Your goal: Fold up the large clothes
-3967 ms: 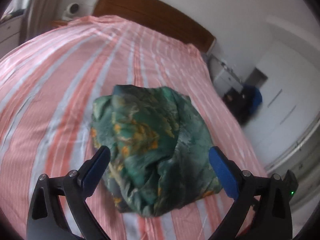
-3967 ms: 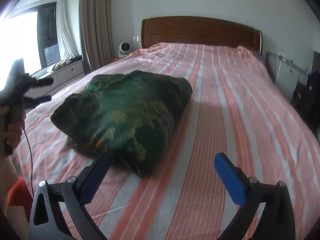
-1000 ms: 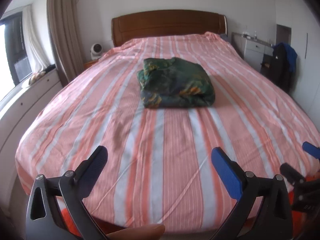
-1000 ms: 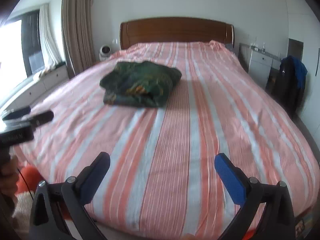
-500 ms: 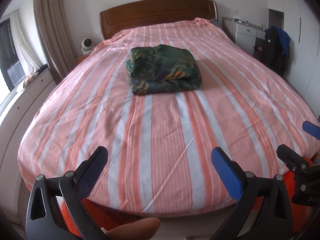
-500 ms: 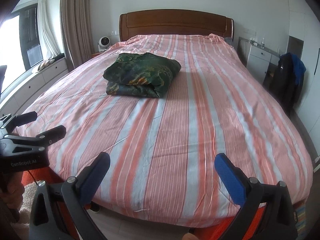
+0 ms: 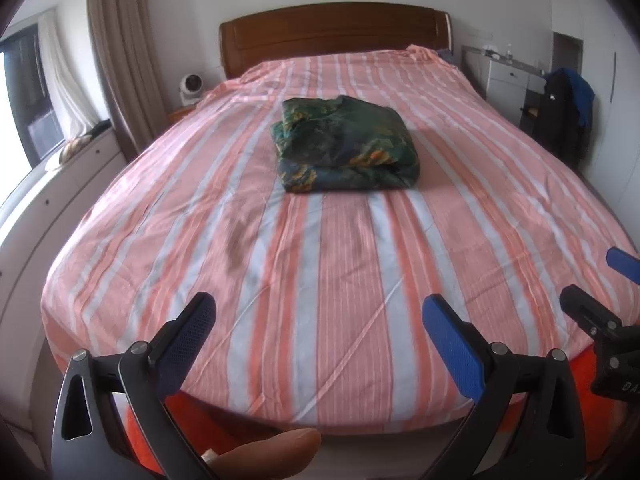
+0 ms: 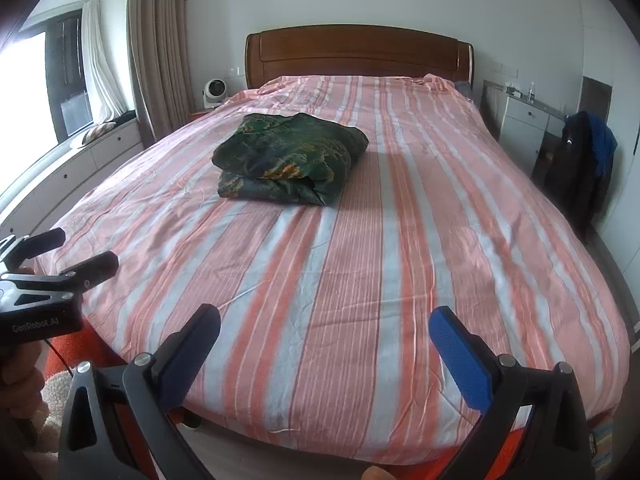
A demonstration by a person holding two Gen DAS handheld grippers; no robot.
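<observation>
Lying folded on striped bed point(image 7: 344, 280), green garment point(image 7: 346, 148); both hand-held grippers agape

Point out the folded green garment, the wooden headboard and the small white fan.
folded green garment point(image 7: 346, 148): left wrist view, middle of its top layer.
wooden headboard point(image 8: 358, 52): right wrist view, centre of the panel.
small white fan point(image 8: 215, 91): right wrist view, its round front face.

A big bed point(image 8: 400, 260) with a pink striped sheet fills the middle. A brown headboard point(image 8: 356, 52) stands against the white wall behind. A bright window point(image 8: 40, 92) (with curtains point(image 8: 160, 48)) is at upper left. White drawers point(image 8: 528, 120) are at right.
</observation>
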